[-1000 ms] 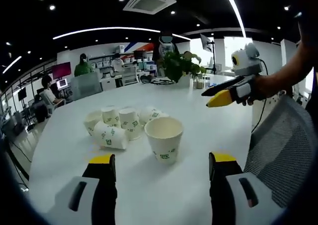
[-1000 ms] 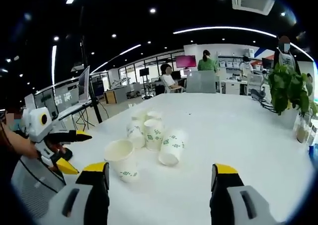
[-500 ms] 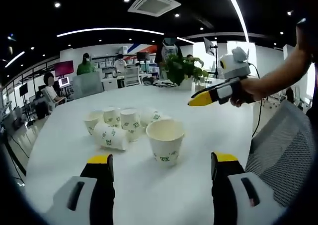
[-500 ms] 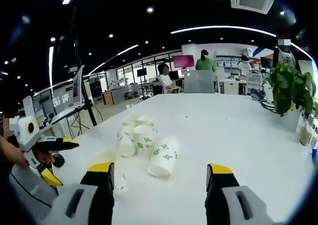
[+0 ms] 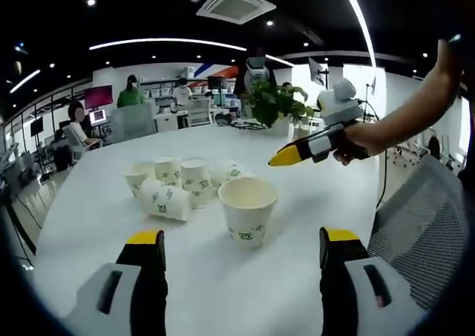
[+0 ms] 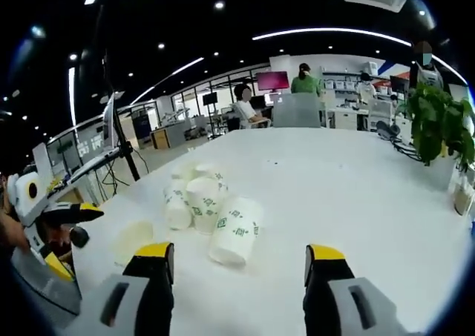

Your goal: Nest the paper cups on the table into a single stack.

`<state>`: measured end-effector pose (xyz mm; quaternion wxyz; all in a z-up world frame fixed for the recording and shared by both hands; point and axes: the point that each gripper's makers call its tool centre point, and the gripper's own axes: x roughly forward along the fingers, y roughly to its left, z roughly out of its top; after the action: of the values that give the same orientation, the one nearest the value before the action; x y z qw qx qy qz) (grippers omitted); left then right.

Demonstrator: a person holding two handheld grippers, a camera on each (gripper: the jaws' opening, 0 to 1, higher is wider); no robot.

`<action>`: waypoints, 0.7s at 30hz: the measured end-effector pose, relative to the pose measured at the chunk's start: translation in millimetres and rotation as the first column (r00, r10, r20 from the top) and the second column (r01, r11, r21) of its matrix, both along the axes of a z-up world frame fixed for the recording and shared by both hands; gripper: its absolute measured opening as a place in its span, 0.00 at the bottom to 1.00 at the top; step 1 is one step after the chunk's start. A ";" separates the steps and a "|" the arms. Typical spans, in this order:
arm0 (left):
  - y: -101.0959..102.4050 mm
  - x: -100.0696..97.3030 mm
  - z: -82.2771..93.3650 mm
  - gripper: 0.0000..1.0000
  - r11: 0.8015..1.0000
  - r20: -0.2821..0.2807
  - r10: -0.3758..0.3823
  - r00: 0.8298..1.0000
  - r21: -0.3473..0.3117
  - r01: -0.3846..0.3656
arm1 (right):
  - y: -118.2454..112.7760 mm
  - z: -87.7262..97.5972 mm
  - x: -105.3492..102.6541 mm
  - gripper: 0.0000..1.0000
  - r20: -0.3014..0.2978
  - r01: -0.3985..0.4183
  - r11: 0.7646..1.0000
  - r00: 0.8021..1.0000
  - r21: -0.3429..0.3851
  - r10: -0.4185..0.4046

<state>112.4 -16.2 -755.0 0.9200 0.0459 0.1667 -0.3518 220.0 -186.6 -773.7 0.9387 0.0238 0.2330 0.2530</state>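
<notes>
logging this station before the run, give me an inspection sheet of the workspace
surface: white table, large, bare near the edge.
job's things: one upright paper cup standing apart; cluster of cups behind it, one lying cup on its side. Nothing nested yet.
clutter: potted plant at the far side.
grippers: left gripper open, empty; right gripper open, empty, raised above the table.
cables: dark cables near the plant.
surroundings: open office, mesh chair, people at desks.

Bare table [image 5: 223,291] between left gripper [image 5: 237,251] jaws up to the upright cup [image 5: 247,210]; cup cluster [image 5: 178,184] crowds behind-left; right gripper [image 5: 308,147] hangs above-right of cup; mesh chair [image 5: 415,232] blocks right edge.
</notes>
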 end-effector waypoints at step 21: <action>-1.7 0.2 0.5 0.89 1.000 -0.010 -0.004 1.000 -0.030 0.004 | 25.4 -27.9 28.6 0.63 -0.110 -0.004 0.999 0.994 -0.036 0.000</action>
<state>112.6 -17.9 -754.4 0.9190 0.0308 0.1659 -0.3563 248.6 -161.2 -801.5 0.9244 0.0204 0.2891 0.2482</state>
